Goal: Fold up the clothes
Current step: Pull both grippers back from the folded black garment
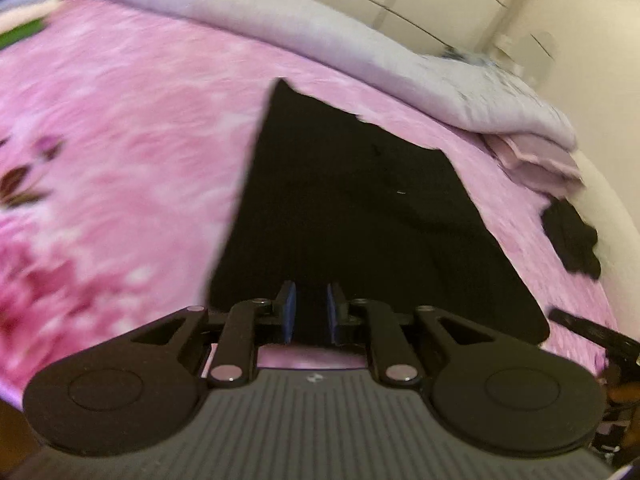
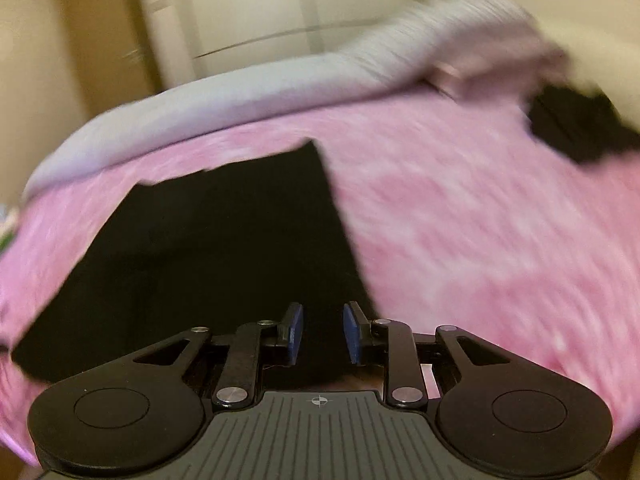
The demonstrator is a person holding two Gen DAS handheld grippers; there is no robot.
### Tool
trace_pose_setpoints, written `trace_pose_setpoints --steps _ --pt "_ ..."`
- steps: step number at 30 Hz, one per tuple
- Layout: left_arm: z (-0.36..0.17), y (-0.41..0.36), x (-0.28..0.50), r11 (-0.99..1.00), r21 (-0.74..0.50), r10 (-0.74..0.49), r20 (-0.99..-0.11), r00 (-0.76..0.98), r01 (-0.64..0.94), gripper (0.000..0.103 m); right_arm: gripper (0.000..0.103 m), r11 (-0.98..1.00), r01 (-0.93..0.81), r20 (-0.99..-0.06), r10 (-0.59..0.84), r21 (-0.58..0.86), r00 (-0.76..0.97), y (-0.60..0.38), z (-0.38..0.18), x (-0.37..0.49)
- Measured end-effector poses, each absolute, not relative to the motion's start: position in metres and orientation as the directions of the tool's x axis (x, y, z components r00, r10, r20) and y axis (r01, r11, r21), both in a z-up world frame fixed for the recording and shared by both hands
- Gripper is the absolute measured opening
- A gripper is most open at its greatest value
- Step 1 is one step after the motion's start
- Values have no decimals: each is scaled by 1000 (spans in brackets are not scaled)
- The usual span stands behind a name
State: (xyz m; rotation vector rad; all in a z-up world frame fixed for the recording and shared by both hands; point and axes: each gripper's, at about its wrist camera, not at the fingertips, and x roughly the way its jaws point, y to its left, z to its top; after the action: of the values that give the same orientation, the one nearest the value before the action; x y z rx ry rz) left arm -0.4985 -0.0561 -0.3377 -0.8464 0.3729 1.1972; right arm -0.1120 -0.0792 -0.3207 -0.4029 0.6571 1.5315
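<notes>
Left gripper (image 1: 311, 312) and right gripper (image 2: 322, 334) both hang released over the near edge of a black garment (image 1: 360, 216), spread flat on the pink bed (image 1: 120, 140) (a second dark piece (image 1: 572, 240) waits); folding looks barely begun.

I see open pink bed (image 1: 120, 140) left of the black garment (image 1: 352, 208). A rolled grey blanket (image 1: 280, 20) blocks the far edge; a small dark bundle (image 1: 572, 240) sits right.
</notes>
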Motion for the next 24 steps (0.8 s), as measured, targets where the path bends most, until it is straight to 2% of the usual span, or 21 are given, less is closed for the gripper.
trace_pose_setpoints --steps 5,7,10,14,16,21,24 --pt "-362 -30 -441 244 -273 647 -669 366 -931 12 27 -225 -974 -596 779 24 -195 -57 -347 -179" --pt "-379 -25 -434 240 -212 652 -688 319 -947 12 27 -264 -964 -637 747 -18 -192 -48 -369 -193" --pt "-388 -34 -450 216 -170 692 -668 273 -961 3 27 -234 -971 -611 776 -51 -155 -53 -384 -180" --pt "-389 -38 -489 155 -224 703 -659 267 -962 3 26 -87 -996 -612 788 -9 -63 -56 -385 -121" --pt "-386 -40 -500 129 -217 709 -662 243 -968 3 18 -65 -997 -614 786 30 -70 -58 -384 -98" --pt "-372 -52 -504 107 -231 732 -640 234 -967 5 19 -61 -998 -622 781 3 -49 -71 -366 -115" --pt "-385 -51 -509 87 -198 715 -670 200 -976 3 19 -53 -998 -622 781 21 -54 -84 -367 -116"
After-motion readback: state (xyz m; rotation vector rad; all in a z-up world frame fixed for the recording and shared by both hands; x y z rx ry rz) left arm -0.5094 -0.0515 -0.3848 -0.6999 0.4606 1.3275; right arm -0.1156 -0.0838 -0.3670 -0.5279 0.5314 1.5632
